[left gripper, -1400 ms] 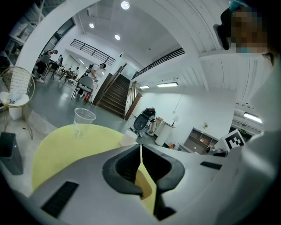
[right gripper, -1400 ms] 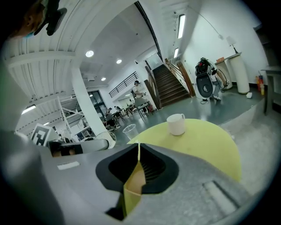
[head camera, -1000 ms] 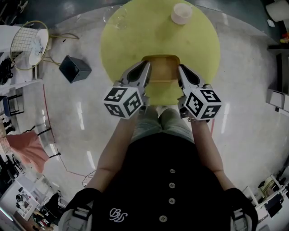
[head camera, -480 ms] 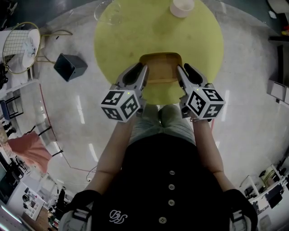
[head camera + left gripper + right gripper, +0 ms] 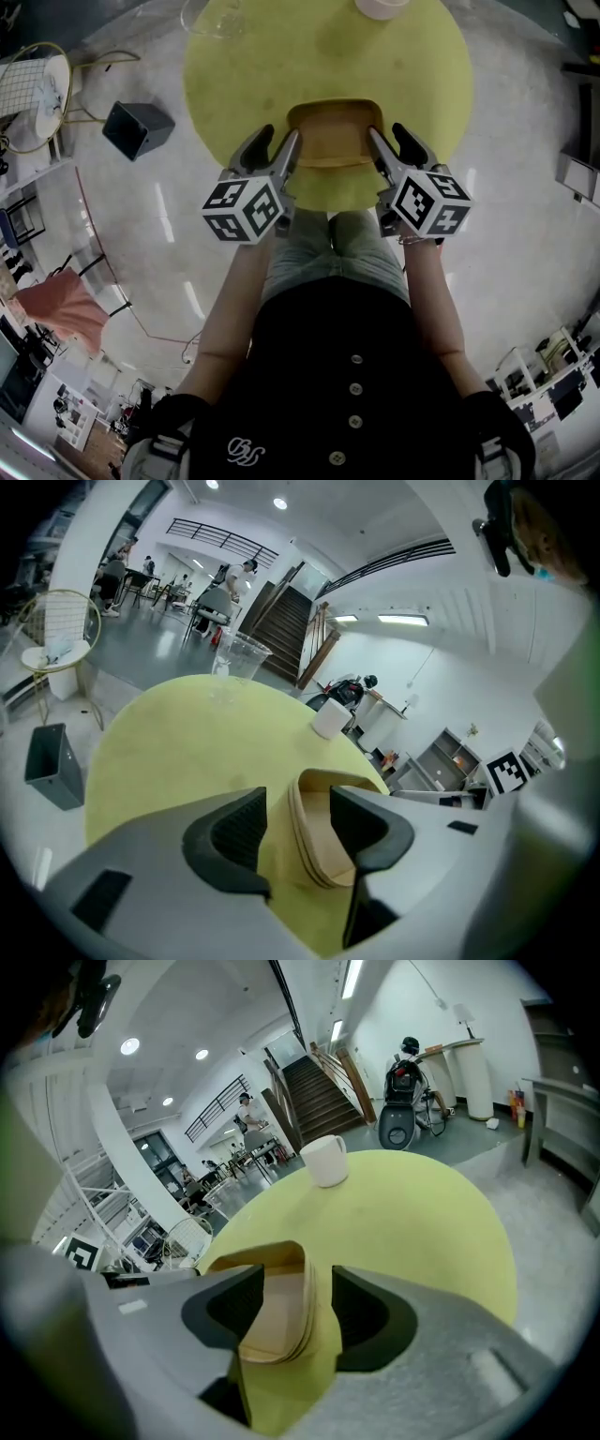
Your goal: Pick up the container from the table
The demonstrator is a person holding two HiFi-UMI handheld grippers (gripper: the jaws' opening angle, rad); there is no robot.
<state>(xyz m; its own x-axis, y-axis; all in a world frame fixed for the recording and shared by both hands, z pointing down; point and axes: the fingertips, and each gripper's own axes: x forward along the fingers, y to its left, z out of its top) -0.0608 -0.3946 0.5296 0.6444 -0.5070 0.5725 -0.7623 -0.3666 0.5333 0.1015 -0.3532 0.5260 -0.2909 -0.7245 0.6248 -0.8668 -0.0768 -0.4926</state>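
A tan shallow container (image 5: 333, 131) sits on the round yellow table (image 5: 244, 84), close to its near edge. My left gripper (image 5: 277, 141) straddles the container's left wall. Its jaws have just been opening, and that wall (image 5: 309, 832) stands between the pads without being pressed. My right gripper (image 5: 389, 136) straddles the right wall in the same way. Its jaws have also just been opening, with the wall (image 5: 302, 1312) loose in the gap. One jaw of each gripper reaches inside the container.
A white cup (image 5: 380, 7) and a clear plastic cup (image 5: 216, 19) stand at the table's far side. A dark bin (image 5: 136, 129) and a wire-frame chair (image 5: 33, 89) are on the floor to the left. The person's legs are right below the table's near edge.
Both grippers went from shut to open and sank lower beside the container, so each now has a side wall between its jaws.
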